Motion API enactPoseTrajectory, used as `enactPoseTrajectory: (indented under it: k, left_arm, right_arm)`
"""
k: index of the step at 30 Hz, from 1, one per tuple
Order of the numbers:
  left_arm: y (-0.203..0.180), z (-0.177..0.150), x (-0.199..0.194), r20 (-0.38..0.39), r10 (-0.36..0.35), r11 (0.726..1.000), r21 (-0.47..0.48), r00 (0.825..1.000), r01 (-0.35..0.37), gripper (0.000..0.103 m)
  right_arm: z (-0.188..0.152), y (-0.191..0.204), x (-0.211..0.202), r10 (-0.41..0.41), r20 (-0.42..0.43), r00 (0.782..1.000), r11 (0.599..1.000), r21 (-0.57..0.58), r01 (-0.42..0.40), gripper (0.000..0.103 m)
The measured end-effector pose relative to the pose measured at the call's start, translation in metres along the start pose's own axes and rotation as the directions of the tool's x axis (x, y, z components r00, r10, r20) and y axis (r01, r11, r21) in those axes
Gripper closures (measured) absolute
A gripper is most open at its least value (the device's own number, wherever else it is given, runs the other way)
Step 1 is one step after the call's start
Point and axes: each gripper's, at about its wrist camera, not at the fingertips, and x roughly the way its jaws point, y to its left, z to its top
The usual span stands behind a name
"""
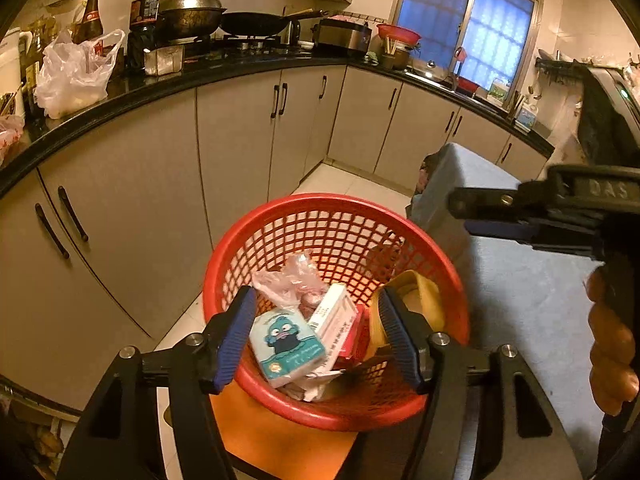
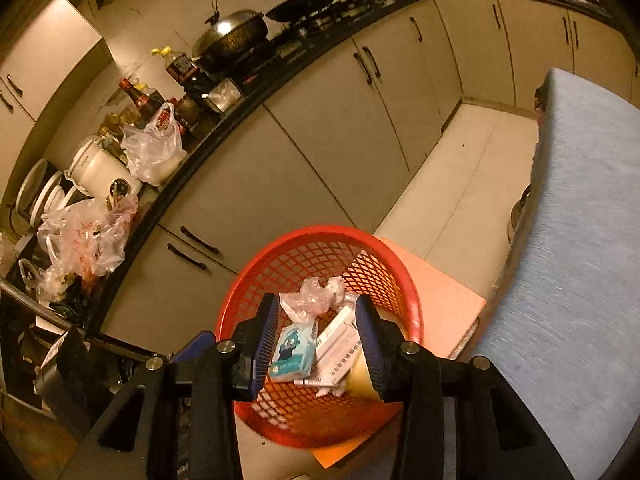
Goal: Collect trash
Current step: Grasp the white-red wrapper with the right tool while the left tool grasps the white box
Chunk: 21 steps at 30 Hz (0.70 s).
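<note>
— Red plastic basket point(image 1: 280, 216) sits on an orange board point(image 2: 440, 300), just beside the grey-blue table point(image 2: 580, 260). What's inside?

— From the left: a tissue pack point(image 1: 286, 342), crumpled pink bag point(image 1: 292, 280), white box point(image 1: 334, 316), banana peel point(image 1: 424, 296).

— And the grippers?

— Left gripper point(image 1: 318, 340) and right gripper point(image 2: 318, 346) both hang over it, jaws spread, gripping nothing.

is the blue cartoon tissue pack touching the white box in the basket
Touching. In the left wrist view the tissue pack lies against the white box with no gap, inside the red basket.
</note>
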Motion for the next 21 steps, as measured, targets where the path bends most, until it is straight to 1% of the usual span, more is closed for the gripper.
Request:
enactPoseTrajectory:
  k: [4, 7, 12, 15, 18, 19, 20, 21]
  left_arm:
    - [-0.016, 0.001, -0.012, 0.014, -0.017, 1.000, 0.021, 1.000, 0.016, 0.041]
    - [-0.034, 0.000, -0.021, 0.024, -0.043, 0.998, 0.042, 0.999, 0.042, 0.041]
    - [-0.075, -0.005, -0.030, 0.013, -0.092, 0.991, 0.096, 0.996, 0.090, 0.040]
    - [-0.106, -0.011, -0.033, 0.001, -0.117, 0.983, 0.142, 0.993, 0.116, 0.040]
    - [-0.135, -0.016, -0.033, -0.024, -0.150, 0.973, 0.176, 0.988, 0.151, 0.040]
    - [-0.144, -0.017, -0.033, -0.031, -0.159, 0.969, 0.187, 0.987, 0.162, 0.040]
    - [-0.156, -0.018, -0.033, -0.040, -0.171, 0.964, 0.200, 0.984, 0.176, 0.040]
    - [-0.168, -0.020, -0.032, -0.051, -0.182, 0.958, 0.214, 0.982, 0.189, 0.040]
  right_arm:
    - [-0.014, -0.012, -0.031, -0.001, 0.034, 0.999, 1.000, 0.019, 0.000, 0.060]
    - [-0.032, -0.031, -0.062, -0.010, 0.064, 0.998, 0.999, 0.042, 0.008, 0.060]
    - [-0.063, -0.073, -0.118, -0.061, 0.122, 0.991, 0.993, 0.108, 0.048, 0.059]
    - [-0.085, -0.105, -0.161, -0.143, 0.161, 0.977, 0.982, 0.143, 0.120, 0.057]
    - [-0.106, -0.149, -0.215, -0.249, 0.202, 0.947, 0.956, 0.206, 0.207, 0.057]
    - [-0.113, -0.164, -0.235, -0.301, 0.215, 0.929, 0.941, 0.227, 0.252, 0.056]
    - [-0.117, -0.177, -0.251, -0.348, 0.222, 0.911, 0.924, 0.245, 0.294, 0.052]
    - [-0.124, -0.193, -0.270, -0.409, 0.229, 0.884, 0.898, 0.273, 0.345, 0.048]
